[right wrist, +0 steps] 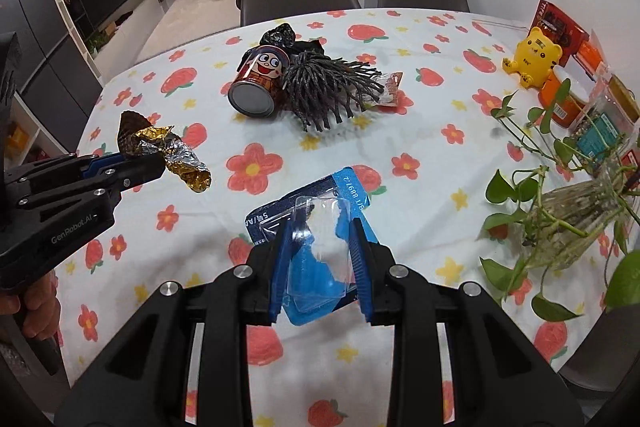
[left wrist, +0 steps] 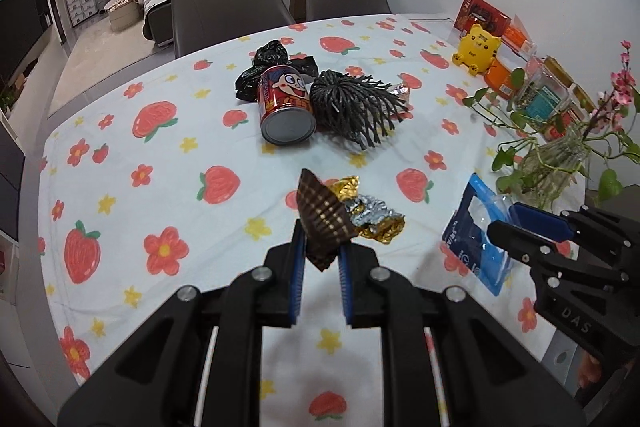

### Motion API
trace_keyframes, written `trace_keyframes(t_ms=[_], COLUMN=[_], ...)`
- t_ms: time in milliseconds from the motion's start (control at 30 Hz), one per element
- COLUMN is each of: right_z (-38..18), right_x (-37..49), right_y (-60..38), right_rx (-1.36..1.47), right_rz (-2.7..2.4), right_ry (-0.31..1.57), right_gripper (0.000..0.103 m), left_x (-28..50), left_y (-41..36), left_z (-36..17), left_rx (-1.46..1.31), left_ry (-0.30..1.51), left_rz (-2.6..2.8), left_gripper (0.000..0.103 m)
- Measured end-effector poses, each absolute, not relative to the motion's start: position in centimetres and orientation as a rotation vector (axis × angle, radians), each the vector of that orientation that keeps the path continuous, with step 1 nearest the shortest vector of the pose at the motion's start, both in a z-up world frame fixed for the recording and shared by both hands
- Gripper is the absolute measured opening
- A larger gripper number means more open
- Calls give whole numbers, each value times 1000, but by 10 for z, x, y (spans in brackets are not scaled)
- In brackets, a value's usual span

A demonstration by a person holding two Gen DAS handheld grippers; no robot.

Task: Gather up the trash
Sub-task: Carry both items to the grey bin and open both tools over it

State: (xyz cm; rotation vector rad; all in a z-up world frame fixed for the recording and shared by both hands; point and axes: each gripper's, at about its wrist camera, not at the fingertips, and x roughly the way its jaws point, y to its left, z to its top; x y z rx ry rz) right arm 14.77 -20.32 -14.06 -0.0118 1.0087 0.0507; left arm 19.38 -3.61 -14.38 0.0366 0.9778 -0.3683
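Observation:
My left gripper is shut on a brown paper cup with crumpled gold foil wrapper and holds it above the table; it also shows in the right wrist view. My right gripper is shut on a blue blister pack, lifted over the table; it also shows in the left wrist view. A red can lies on its side mid-table beside a black crumpled bag, a grey fringed bundle and a small snack wrapper.
The table has a strawberry-print cloth. A glass vase with a trailing plant stands at the right. A yellow tiger figure, red boxes and jars line the right edge. Two grey chairs stand behind the table.

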Motion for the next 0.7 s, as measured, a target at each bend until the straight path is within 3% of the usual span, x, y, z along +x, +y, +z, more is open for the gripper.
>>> trace_keyframes(t_ms=[367, 700], right_z=[-109, -101], right_x=[22, -99], right_y=[-201, -260], right_rx=[55, 185], right_rz=[-82, -304], right_ry=[933, 910], right_gripper=[28, 28], left_x=[89, -1], left_y=[-44, -120], left_z=[-118, -114], left_rx=[97, 244], left_ry=[940, 925], left_rz=[-499, -742], left_gripper=[15, 16])
